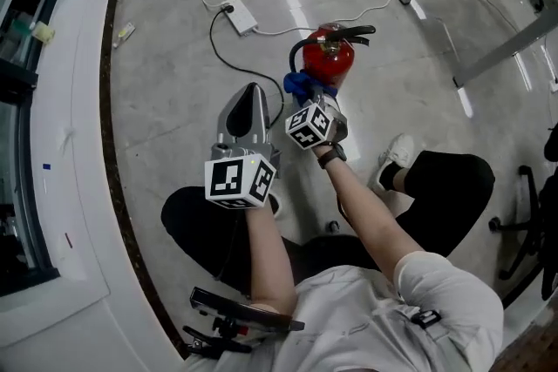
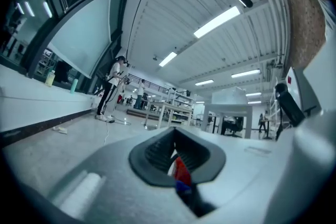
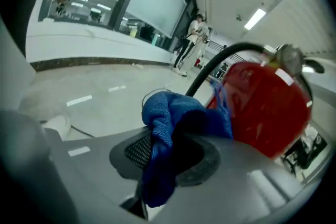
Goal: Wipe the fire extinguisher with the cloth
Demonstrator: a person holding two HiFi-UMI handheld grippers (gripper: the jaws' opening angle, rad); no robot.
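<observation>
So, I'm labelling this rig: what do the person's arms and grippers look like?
Both the left gripper and right gripper are grey plastic shells with dark ribbed pads, each carrying a white cube printed with black square markers. The person wears a pale short sleeve and a black wrist strap on the right arm.

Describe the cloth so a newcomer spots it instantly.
Find the red fire extinguisher standing on the grey floor. On the side nearest the person is the blue cloth, bunched in the right claw. It is the only blue, soft thing there.
</observation>
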